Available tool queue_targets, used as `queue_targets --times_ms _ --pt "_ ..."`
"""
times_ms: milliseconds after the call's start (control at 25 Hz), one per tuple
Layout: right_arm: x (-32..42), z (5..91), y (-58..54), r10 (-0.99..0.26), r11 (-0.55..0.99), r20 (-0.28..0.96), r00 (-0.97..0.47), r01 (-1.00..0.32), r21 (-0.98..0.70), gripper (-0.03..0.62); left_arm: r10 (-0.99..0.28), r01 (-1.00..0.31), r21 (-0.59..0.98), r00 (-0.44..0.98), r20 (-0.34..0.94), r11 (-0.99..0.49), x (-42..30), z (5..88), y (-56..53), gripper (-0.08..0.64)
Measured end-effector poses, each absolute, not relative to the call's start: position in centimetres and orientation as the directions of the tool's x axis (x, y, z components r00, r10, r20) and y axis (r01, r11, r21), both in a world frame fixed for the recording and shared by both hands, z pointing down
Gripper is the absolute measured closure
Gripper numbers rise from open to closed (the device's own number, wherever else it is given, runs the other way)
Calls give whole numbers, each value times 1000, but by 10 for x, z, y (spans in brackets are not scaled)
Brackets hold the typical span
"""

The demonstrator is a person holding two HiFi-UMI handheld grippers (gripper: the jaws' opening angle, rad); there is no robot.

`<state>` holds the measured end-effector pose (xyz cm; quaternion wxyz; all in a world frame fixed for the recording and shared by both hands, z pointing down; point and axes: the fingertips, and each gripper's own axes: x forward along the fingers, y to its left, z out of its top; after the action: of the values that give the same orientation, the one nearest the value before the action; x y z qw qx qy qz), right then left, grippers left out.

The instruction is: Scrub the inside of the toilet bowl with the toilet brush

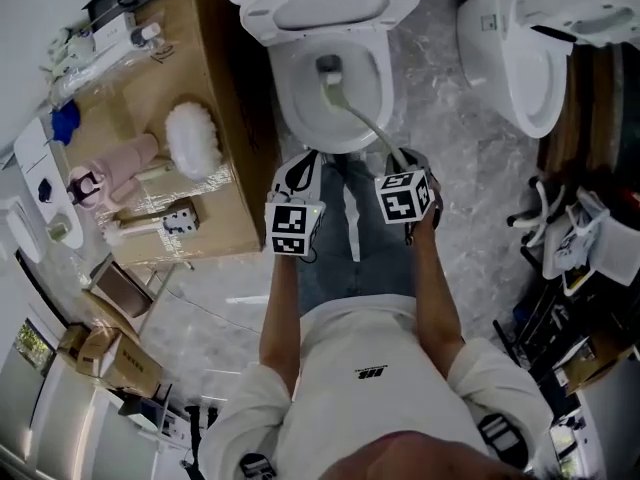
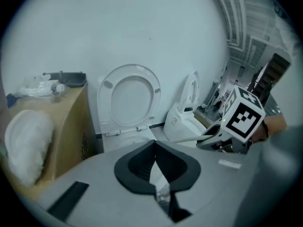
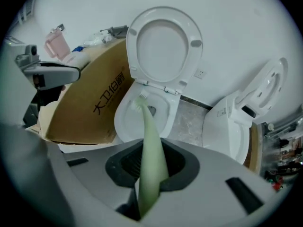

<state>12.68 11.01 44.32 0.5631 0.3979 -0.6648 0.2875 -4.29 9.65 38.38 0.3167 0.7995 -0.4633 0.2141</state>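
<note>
My right tongs (image 3: pixel 149 174) are clenched on the pale green handle of the toilet brush (image 3: pixel 150 143), low on the shaft. The handle runs straight out between the jaws and down into the toilet bowl (image 1: pixel 290 98). My left tongs (image 2: pixel 155 172) are closed on nothing. In the head view they hang just beside the right pair, at the front edge of the bowl.

The bristle head sits deep in the bowl by the drain opening, but I cannot tell whether it presses on the porcelain. The seat (image 3: pixel 163 44) is raised, so I have open access.

I judge the scrubbing is in hand. To do it well I would:
- keep the grip firm so the tapered handle does not twist or slide;
- lean the head against the wall and sweep in rings, from under the rim down to the drain;
- move slowly, to avoid splashing;
- keep the left pair clear of the handle's swing, and mind the cardboard box (image 1: pixel 215 98) just beside the bowl.
</note>
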Motion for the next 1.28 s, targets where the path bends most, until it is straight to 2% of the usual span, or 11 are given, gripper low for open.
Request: queue_targets --times_ms 480,920,1280 --pt "100 319 103 -385 559 909 -161 -824 91 545 -659 -867 257 494 567 -428 -47 287 92 551" --pt "80 234 99 -496 556 831 -251 -827 82 545 -705 -863 240 502 501 -445 -61 210 88 551" --pt "83 199 82 -540 558 802 -255 -822 114 546 -709 -850 230 523 474 -473 -54 178 75 551"
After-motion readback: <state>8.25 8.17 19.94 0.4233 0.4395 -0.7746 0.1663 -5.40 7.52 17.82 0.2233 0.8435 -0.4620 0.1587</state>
